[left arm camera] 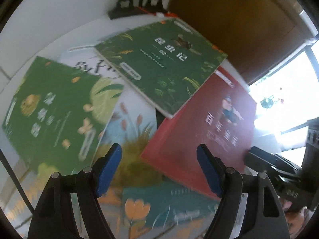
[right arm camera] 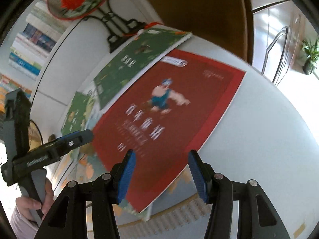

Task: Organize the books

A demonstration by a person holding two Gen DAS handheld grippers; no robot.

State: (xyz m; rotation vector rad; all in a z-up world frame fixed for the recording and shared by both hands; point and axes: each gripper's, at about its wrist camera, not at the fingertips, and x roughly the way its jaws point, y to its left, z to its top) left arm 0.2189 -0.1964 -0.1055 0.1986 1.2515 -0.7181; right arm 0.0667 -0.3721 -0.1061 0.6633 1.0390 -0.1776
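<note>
Books [left arm camera: 159, 69] overlap on a white table [right arm camera: 259, 129]; both grippers' jaws gape, empty.

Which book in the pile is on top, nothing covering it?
The dark green book. Its whole cover shows, and its corners overlap the red book and the white one. The light green book lies on the big flower-painted book.
</note>
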